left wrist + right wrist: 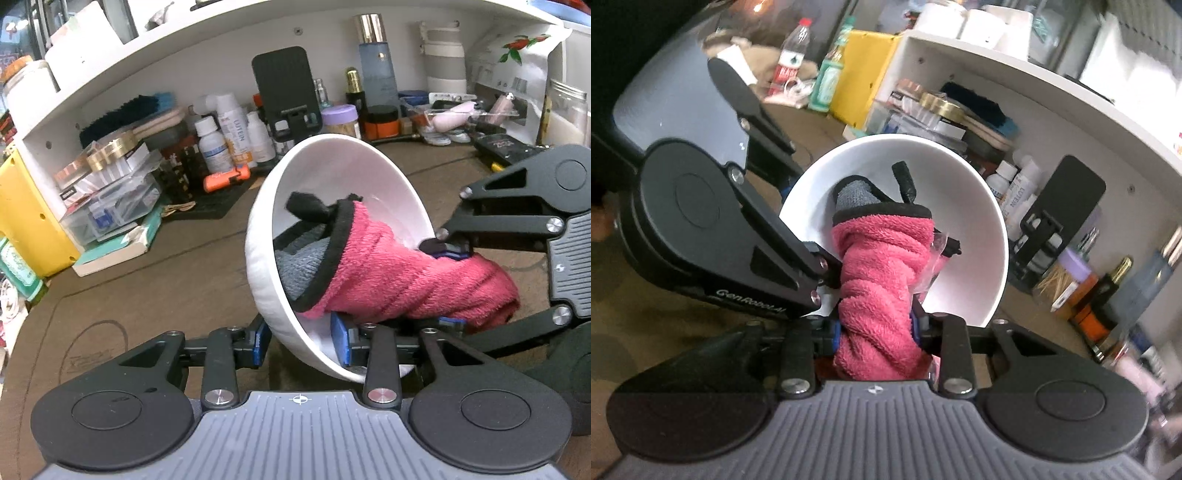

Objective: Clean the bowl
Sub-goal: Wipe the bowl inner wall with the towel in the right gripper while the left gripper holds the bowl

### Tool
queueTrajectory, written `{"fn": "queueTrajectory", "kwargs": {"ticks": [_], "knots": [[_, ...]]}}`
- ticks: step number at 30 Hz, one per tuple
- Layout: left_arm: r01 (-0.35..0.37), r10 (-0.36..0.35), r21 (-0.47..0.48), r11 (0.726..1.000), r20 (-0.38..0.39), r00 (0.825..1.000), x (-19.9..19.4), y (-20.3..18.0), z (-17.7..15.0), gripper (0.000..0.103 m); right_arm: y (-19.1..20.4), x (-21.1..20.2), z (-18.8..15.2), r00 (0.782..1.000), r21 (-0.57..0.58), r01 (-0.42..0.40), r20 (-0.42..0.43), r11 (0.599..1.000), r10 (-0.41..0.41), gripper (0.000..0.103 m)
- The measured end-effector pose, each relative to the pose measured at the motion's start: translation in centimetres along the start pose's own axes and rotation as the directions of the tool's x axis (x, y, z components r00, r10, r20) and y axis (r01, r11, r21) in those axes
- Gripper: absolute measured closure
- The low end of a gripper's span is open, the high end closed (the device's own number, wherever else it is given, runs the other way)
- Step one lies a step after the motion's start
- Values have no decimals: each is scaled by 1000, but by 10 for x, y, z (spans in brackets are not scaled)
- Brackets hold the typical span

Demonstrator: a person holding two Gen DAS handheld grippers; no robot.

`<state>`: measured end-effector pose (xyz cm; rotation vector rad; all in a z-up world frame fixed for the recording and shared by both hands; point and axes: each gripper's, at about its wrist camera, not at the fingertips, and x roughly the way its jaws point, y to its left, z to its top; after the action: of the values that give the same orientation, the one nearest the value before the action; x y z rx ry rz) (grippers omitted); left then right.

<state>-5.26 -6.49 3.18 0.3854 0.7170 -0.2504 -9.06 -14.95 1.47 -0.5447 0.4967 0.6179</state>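
**Wiping the inside of the white bowl**

A brown desk mat (177, 280) fronts a white shelf unit (229, 70) crowded with bottles, jars and a black phone stand (286, 92).

Left wrist view: the left gripper (301, 343) clamps the lower rim of the white bowl (266, 280), one blue pad outside the wall and one inside, holding it off the mat and tipped on its side with the mouth to the right. The right gripper (448, 288) comes in from the right, clenched on a rolled pink cloth (399, 280) whose black-edged end lies inside the bowl. How firmly the cloth presses on the wall is hard to judge.

Right wrist view: the right gripper (875, 332) squeezes the pink cloth (879, 295), and the bowl (979, 206) opens toward the camera, the cloth's grey lining reaching its floor. The cloth hides the bowl's centre, and the background is blurred.

The step in hand appears to be scrubbing the interior. The next move likely calls for sweeping the cloth around the wall while the left grip keeps the rim steady.
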Motion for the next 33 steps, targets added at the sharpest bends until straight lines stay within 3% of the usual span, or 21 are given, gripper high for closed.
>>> {"fn": "queueTrajectory", "kwargs": {"ticks": [5, 20, 33], "knots": [[-16, 16, 5, 1000, -7, 1000, -1, 1, -1, 65, -8, -3, -1, 997, 119, -75, 44, 990, 71, 72], [-25, 25, 1, 1000, -13, 1000, -1, 2, 0, 64, -14, -1, -9, 993, 196, -92, 85, 976, 76, 72], [-37, 37, -31, 999, -16, 999, 0, 7, 3, 57, -18, 0, -12, 994, 297, -91, 84, 951, 70, 72]]}}
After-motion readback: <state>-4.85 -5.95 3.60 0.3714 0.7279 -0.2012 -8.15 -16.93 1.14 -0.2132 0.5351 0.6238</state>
